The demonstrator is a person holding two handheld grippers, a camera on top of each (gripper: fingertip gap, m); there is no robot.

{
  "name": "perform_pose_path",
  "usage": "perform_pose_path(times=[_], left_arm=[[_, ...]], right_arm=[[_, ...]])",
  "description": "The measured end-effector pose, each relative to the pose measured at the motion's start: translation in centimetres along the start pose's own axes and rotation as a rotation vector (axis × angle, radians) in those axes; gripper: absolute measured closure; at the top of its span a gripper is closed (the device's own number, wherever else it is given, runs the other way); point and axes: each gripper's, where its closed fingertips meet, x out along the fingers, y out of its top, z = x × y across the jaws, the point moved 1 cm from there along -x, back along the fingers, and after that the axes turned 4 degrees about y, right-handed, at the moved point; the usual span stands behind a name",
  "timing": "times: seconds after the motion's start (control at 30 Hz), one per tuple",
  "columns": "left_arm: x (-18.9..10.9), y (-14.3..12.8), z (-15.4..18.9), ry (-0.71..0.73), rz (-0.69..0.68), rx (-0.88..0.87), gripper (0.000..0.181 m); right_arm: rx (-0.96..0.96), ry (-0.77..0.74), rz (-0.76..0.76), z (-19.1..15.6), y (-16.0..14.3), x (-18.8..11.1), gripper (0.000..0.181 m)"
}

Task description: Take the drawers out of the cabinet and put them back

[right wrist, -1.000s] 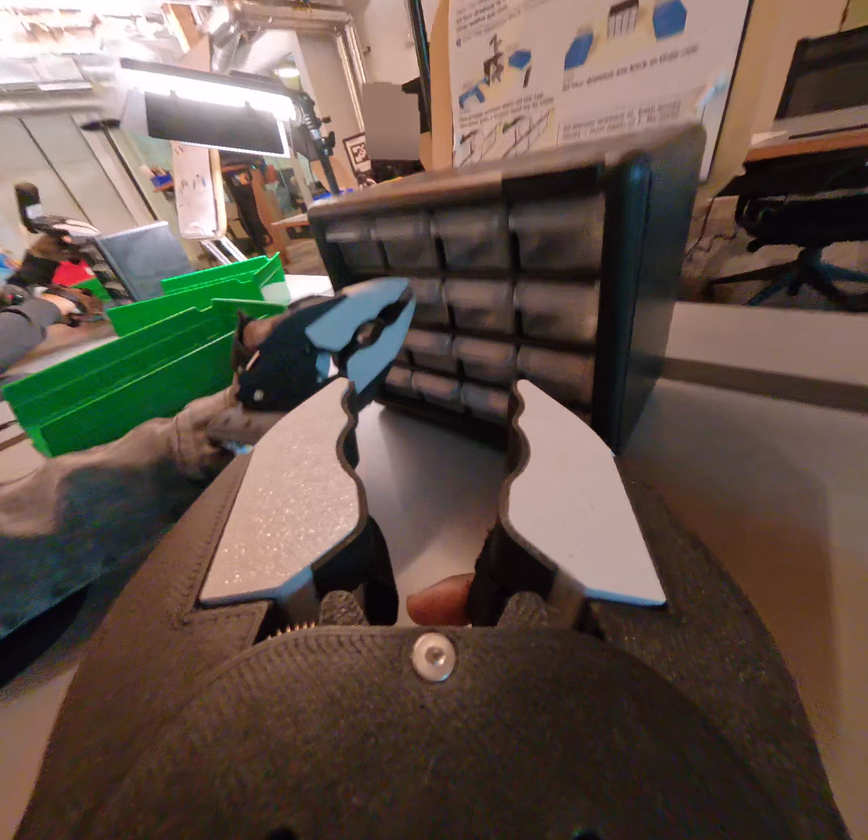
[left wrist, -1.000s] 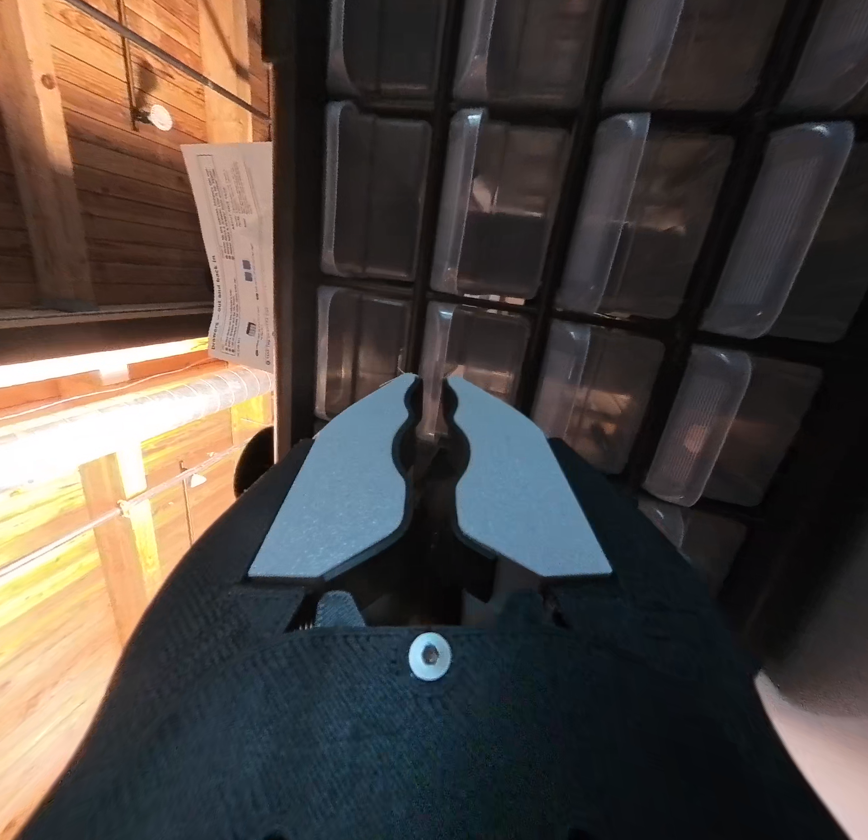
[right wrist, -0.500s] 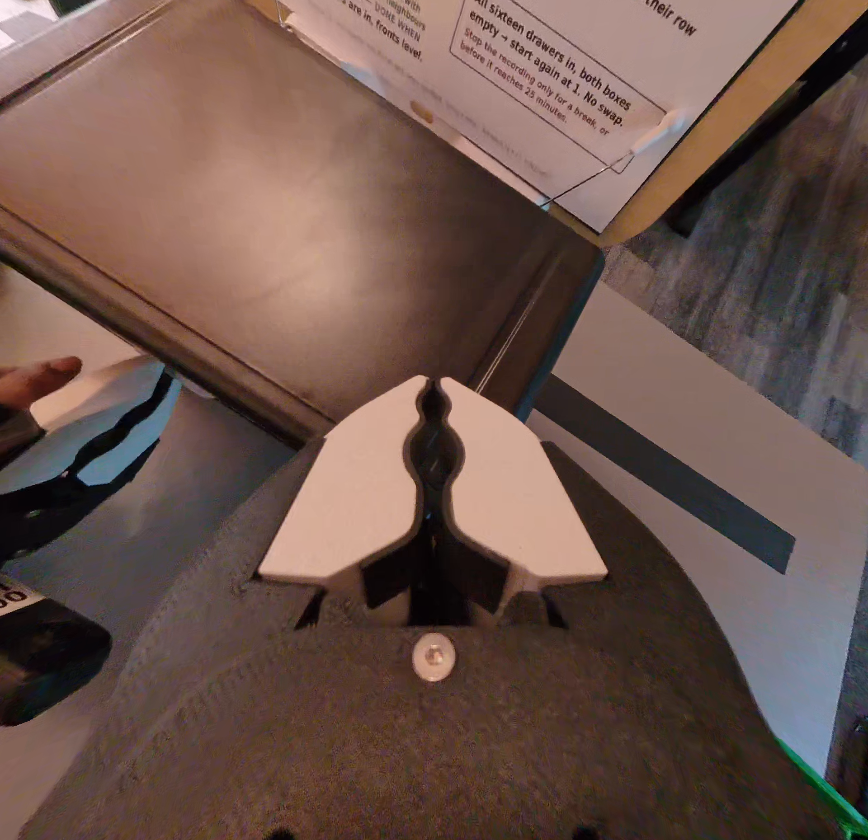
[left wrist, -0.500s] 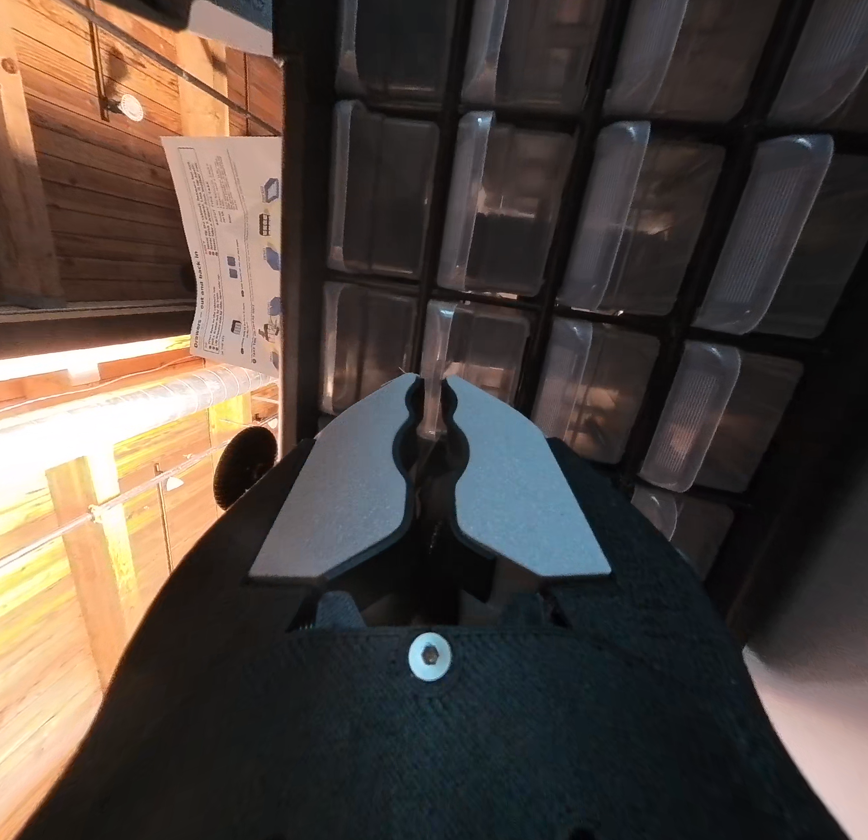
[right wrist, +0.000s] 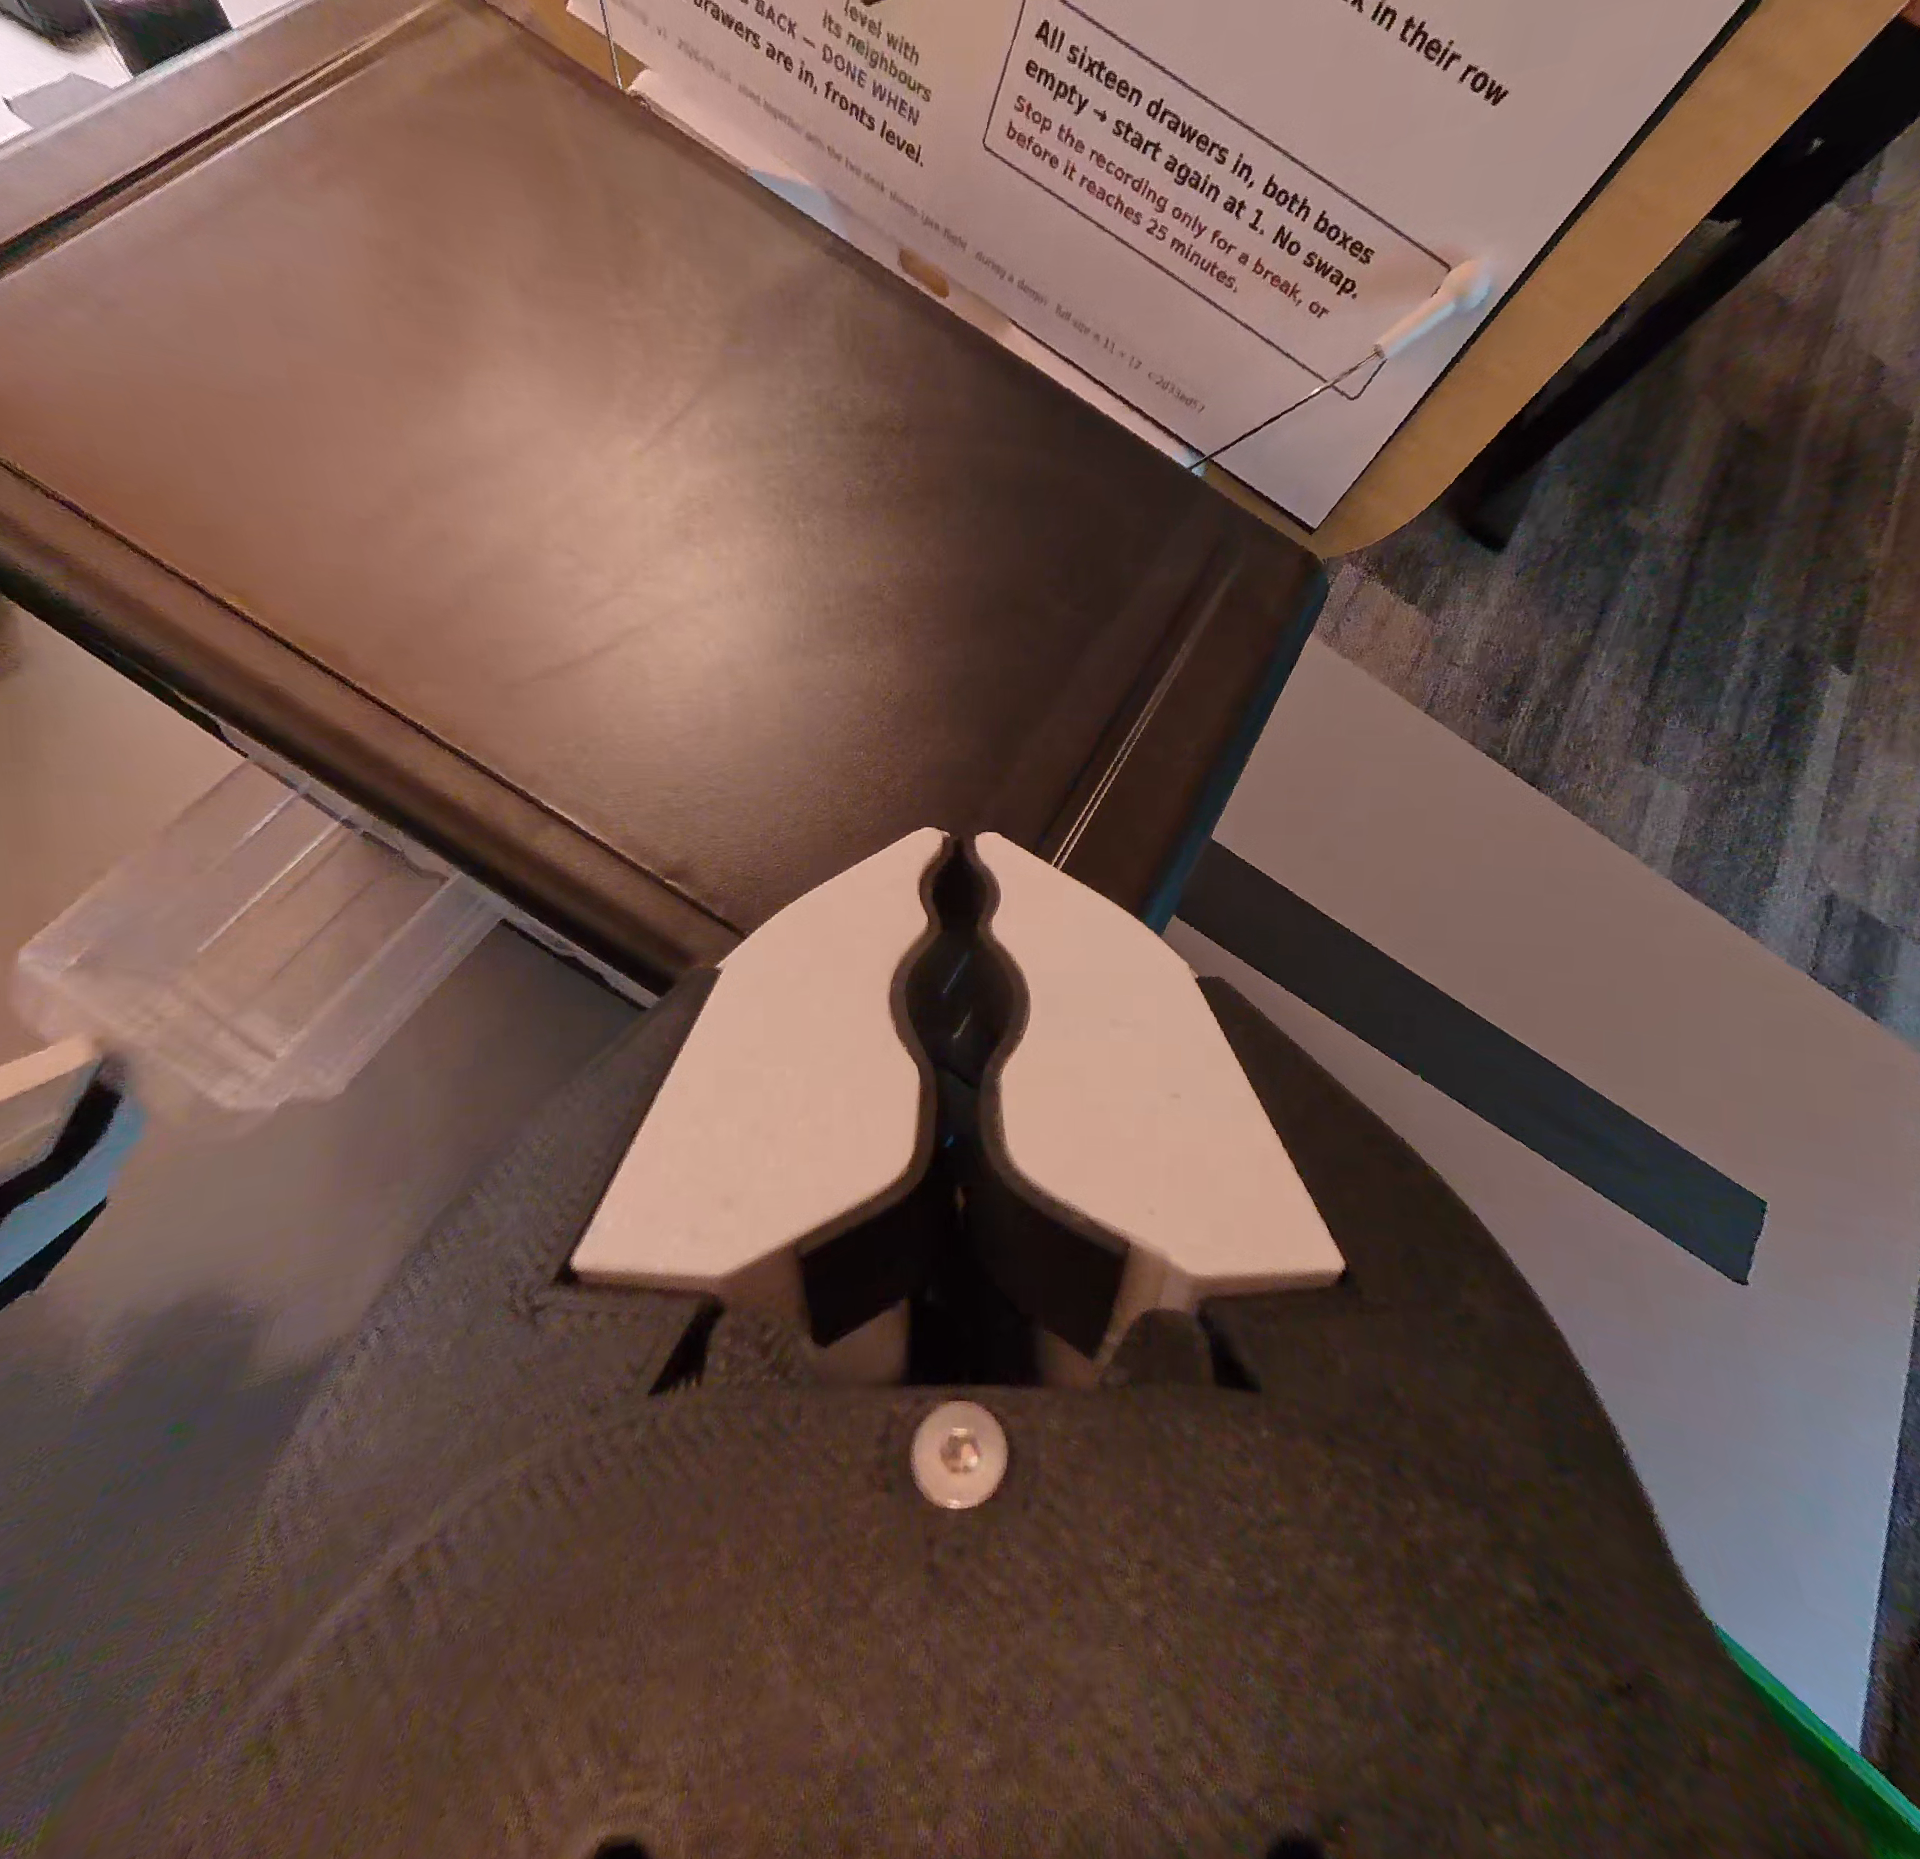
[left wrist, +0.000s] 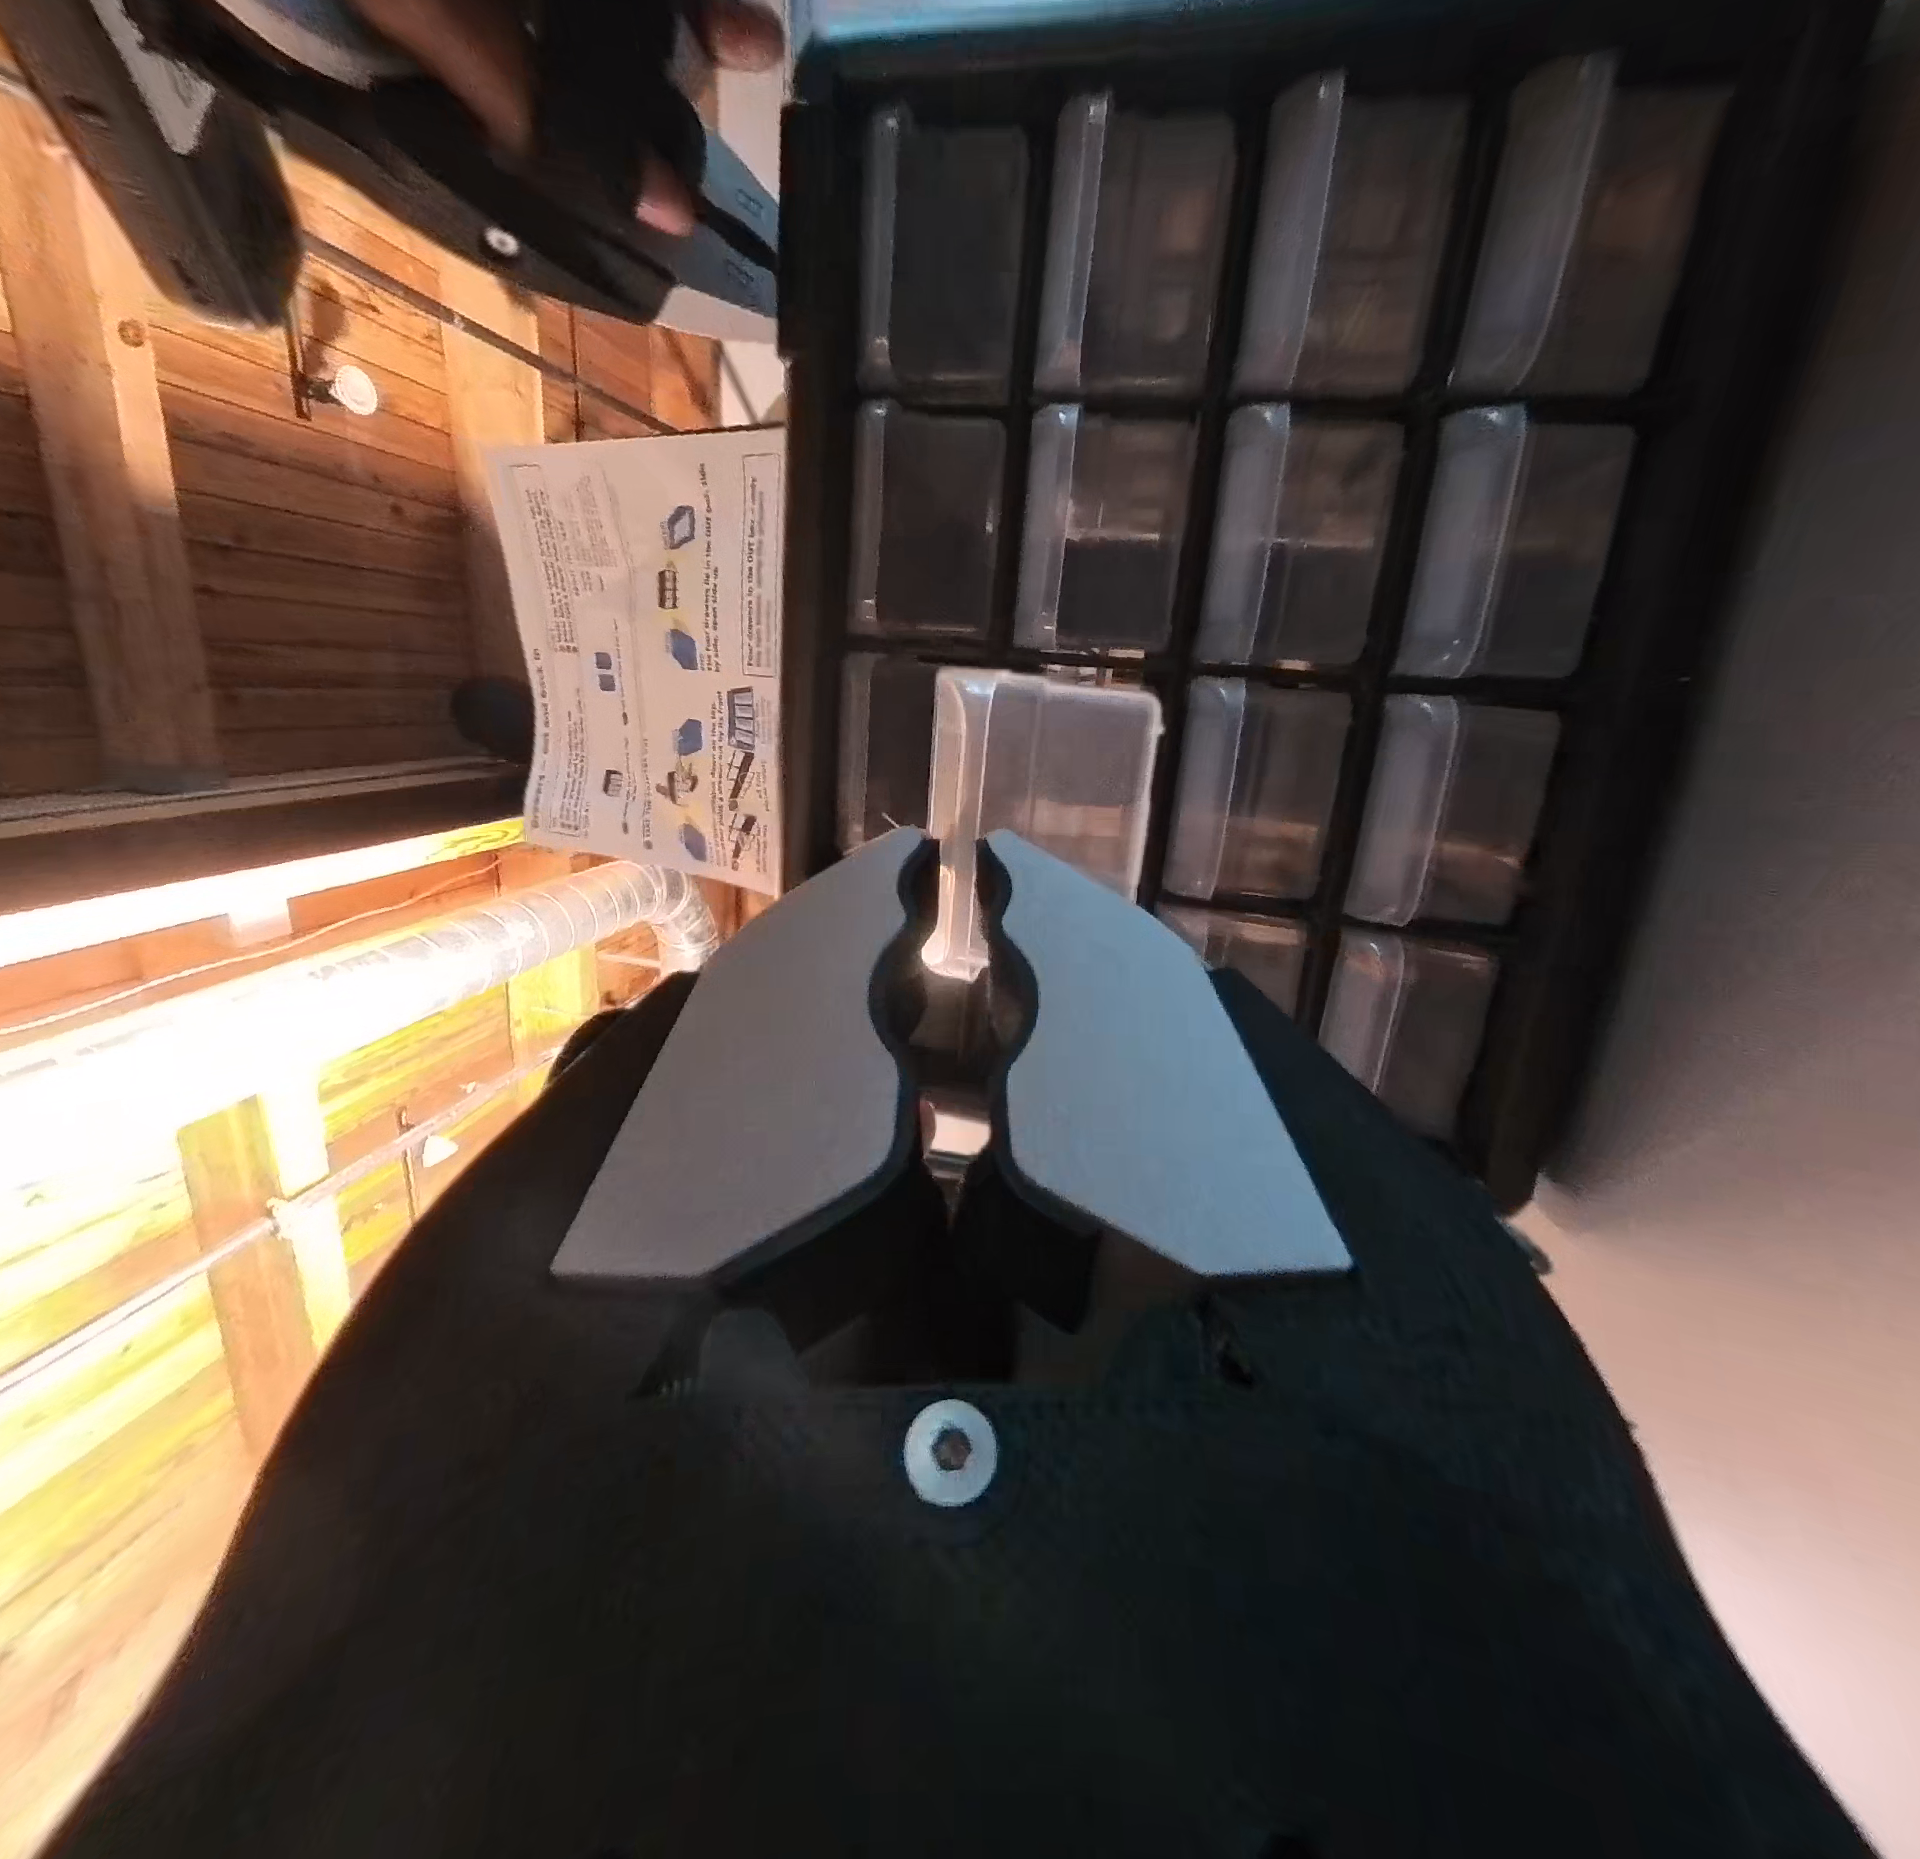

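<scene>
Left hand-held gripper point(left wrist: 951, 853): fingers nearly together, clamped on the front lip of one clear drawer point(left wrist: 1039, 781).
Held drawer: drawn partway out of the cabinet point(left wrist: 1662, 978), standing proud of its neighbours; the wrist view is rolled sideways, so its row is hard to name.
Right hand-held gripper point(right wrist: 961, 843): fingers clenched together with nothing between them, tips over the cabinet's dark top panel point(right wrist: 582, 459); whether they touch it cannot be told.
Drawers counted: a four-by-four grid, sixteen clear fronts, the nearest ones partly hidden behind the left gripper.
Cabinet: one, black-framed, on the pale tabletop point(right wrist: 1558, 978).
Instruction sheet point(right wrist: 1195, 95): one, propped behind the cabinet.
</scene>
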Motion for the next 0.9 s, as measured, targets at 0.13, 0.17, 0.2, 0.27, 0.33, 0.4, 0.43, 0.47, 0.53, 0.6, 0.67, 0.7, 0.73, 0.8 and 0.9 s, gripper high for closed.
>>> perform_pose_path(times=[0.13, 0.17, 0.2, 0.27, 0.33, 0.4, 0.43, 0.47, 0.53, 0.6, 0.67, 0.7, 0.73, 0.8, 0.9], left_arm=[[-0.7, 0.3, -0.2, 0.001, 0.009, -0.049, 0.171], [-0.8, 0.4, -0.2, -0.003, 0.018, -0.078, 0.156], [-0.9, 0.6, -0.4, -0.008, 0.028, -0.112, 0.142], [-1.1, 0.9, -0.5, -0.026, 0.046, -0.160, 0.120], [-1.0, 1.1, 0.0, -0.073, 0.045, -0.160, 0.103], [-0.3, 0.6, 1.4, -0.159, -0.008, -0.113, 0.091], [0.1, 0.3, 2.1, -0.191, -0.037, -0.081, 0.087], [0.6, 0.1, 2.6, -0.208, -0.049, -0.050, 0.087], [1.7, -0.2, 2.8, -0.187, -0.056, -0.006, 0.099], [2.4, 0.1, 2.1, -0.124, -0.024, 0.040, 0.131], [2.3, 0.3, 2.0, -0.137, -0.021, 0.060, 0.135], [2.0, 0.5, 1.8, -0.147, -0.018, 0.050, 0.135], [1.7, 0.6, 1.6, -0.158, -0.018, 0.043, 0.135], [0.8, 0.8, 1.2, -0.173, -0.021, 0.042, 0.135], [-0.6, 1.3, 0.7, -0.184, -0.008, 0.057, 0.135]], right_arm=[[-0.002, 0.000, -0.002, 0.0, 0.0, 0.0, 0.180], [-0.004, -0.001, -0.005, 0.0, 0.0, 0.0, 0.180], [-0.009, -0.003, -0.005, 0.0, 0.0, 0.0, 0.180], [-0.015, -0.003, -0.002, 0.0, 0.0, 0.0, 0.180], [-0.012, 0.004, 0.004, 0.0, 0.0, 0.0, 0.180], [-0.002, 0.015, 0.009, 0.0, 0.0, 0.0, 0.180], [0.001, 0.019, 0.011, 0.0, 0.0, 0.0, 0.180], [0.002, 0.020, 0.011, 0.0, 0.0, 0.0, 0.180], [0.002, 0.016, 0.008, 0.0, 0.0, 0.1, 0.180], [-0.004, 0.010, 0.005, 0.0, 0.0, 0.1, 0.180], [-0.007, 0.009, 0.005, 0.0, 0.0, 0.1, 0.180], [-0.008, 0.011, 0.007, 0.0, 0.0, 0.1, 0.180], [-0.008, 0.014, 0.009, 0.0, 0.0, 0.1, 0.180], [-0.006, 0.020, 0.012, 0.0, 0.0, 0.1, 0.180], [-0.007, 0.016, 0.017, 0.0, 0.0, 0.1, 0.180]])
